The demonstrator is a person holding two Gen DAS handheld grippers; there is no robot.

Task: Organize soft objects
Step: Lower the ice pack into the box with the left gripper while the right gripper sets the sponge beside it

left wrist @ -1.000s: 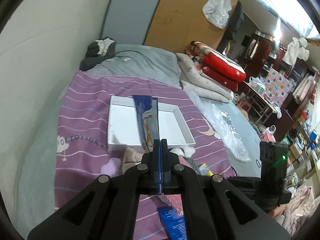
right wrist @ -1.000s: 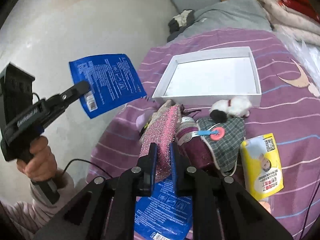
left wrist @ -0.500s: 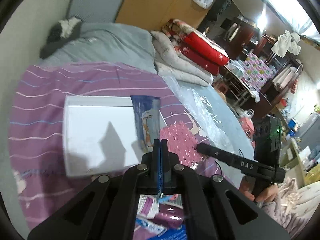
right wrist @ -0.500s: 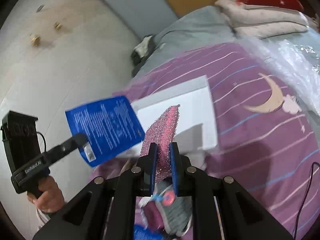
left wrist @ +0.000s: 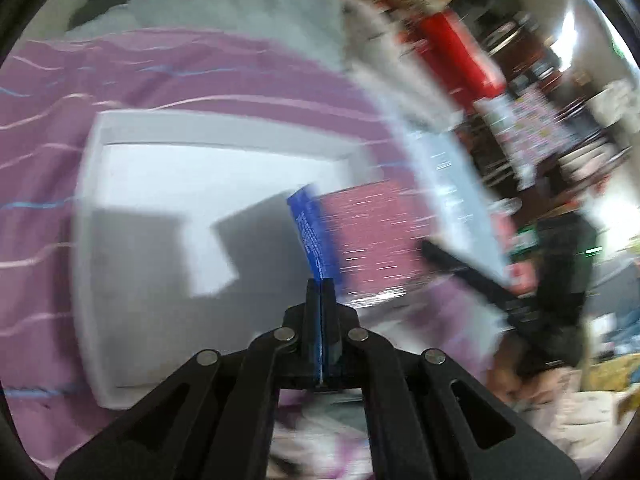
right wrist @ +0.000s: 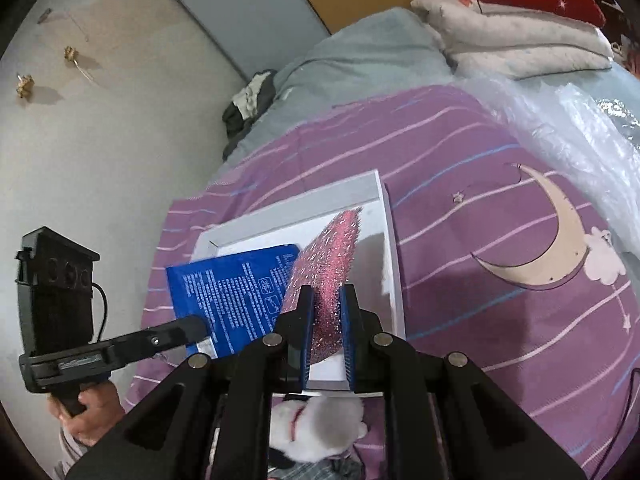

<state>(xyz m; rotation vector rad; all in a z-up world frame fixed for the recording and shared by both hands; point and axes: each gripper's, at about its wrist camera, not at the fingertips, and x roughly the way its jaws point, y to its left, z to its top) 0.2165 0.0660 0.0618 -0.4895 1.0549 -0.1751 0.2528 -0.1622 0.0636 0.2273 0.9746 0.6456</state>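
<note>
While both items hang over the white tray (right wrist: 390,248): left gripper (left wrist: 321,304) fingers pinch blue packet (right wrist: 236,300); right gripper (right wrist: 327,320) fingers clamp pink glitter pouch (right wrist: 328,264). Risk: packet and pouch collide above tray, one landing outside on the bed (right wrist: 500,280).

Your tray (right wrist: 390,240) lies on the bedspread (right wrist: 480,280) of the bed, with folded quilts (right wrist: 520,40) behind it to the right. Above the tray, your left hand-held gripper (right wrist: 196,326) holds the packet (right wrist: 236,300) just left of the glitter pouch (right wrist: 332,272) in your right hand-held gripper (right wrist: 326,312). A plush toy (right wrist: 320,428) lies in front of the tray.
</note>
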